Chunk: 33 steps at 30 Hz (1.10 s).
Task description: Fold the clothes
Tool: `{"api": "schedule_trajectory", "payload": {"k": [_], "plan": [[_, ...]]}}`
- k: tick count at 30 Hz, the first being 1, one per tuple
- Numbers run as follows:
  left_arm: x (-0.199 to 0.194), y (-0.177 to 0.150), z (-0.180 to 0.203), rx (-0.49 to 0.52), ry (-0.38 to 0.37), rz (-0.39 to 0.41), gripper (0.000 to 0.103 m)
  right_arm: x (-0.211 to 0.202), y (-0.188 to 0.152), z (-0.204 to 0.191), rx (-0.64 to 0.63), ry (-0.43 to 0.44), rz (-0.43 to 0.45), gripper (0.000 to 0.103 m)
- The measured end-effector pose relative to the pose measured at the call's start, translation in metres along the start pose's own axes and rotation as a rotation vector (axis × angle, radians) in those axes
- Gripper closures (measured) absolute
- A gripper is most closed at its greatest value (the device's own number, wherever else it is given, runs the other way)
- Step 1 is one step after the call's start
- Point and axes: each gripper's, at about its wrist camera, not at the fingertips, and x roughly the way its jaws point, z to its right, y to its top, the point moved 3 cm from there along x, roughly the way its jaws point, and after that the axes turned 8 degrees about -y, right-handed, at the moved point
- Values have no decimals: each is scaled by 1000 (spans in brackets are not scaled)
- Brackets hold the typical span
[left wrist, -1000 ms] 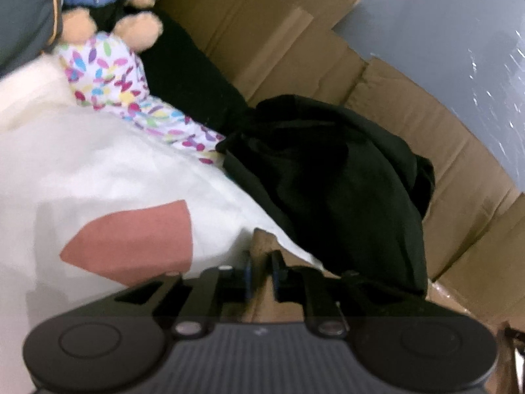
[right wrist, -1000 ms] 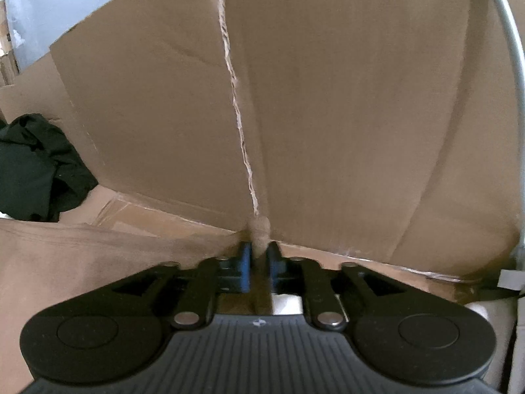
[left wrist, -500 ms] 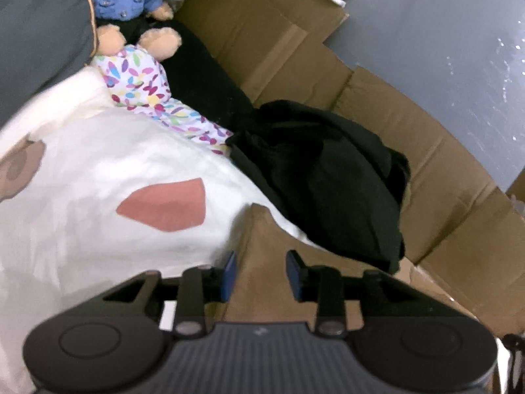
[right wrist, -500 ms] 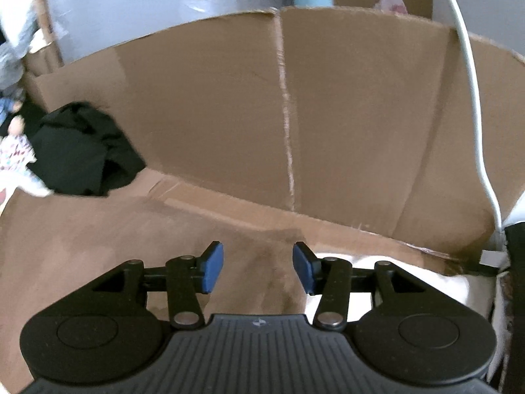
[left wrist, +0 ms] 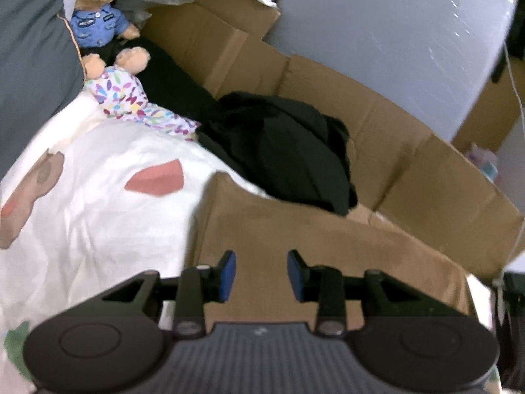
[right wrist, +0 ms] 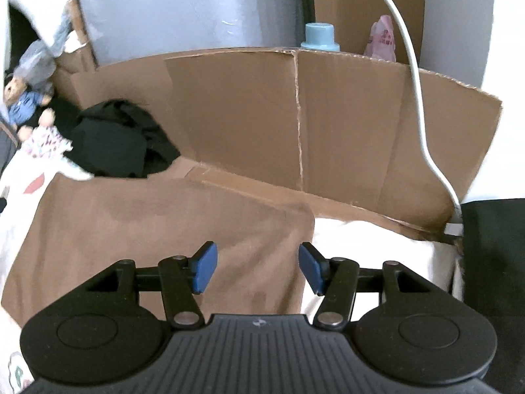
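Observation:
A brown garment (left wrist: 328, 246) lies flat on the white patterned bed sheet (left wrist: 82, 197); it also shows in the right wrist view (right wrist: 164, 223). My left gripper (left wrist: 258, 274) is open and empty, above the garment near its left part. My right gripper (right wrist: 257, 267) is open and empty, above the garment's right edge. A crumpled black garment (left wrist: 282, 151) lies beyond the brown one, against the cardboard; it also shows in the right wrist view (right wrist: 121, 138).
Cardboard walls (right wrist: 295, 124) stand behind the bed. A teddy bear in a blue shirt (left wrist: 98, 23) and a doll in a flowery suit (left wrist: 128, 98) lie at the far left. A white cable (right wrist: 416, 98) hangs at the right. A blue bottle cap (right wrist: 320, 37) shows behind the cardboard.
Both grippers were shut on the brown garment's edge; they have opened, let it go and pulled back and up. The garment now lies flat.

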Motion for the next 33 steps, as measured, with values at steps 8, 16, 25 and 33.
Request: {"api": "schedule_trajectory", "payload": {"k": [8, 16, 25, 33], "plan": [[-29, -21, -9, 5, 36, -28, 66, -35, -10, 8, -26, -11, 9, 43], [-40, -55, -22, -38, 62, -85, 66, -53, -55, 21, -97, -7, -65, 43], [-31, -98, -32, 9, 78, -201, 66, -35, -110, 19, -220, 26, -185, 43], [-22, -121, -50, -30, 86, -255, 66, -17, -129, 7, -252, 8, -226, 44]]}}
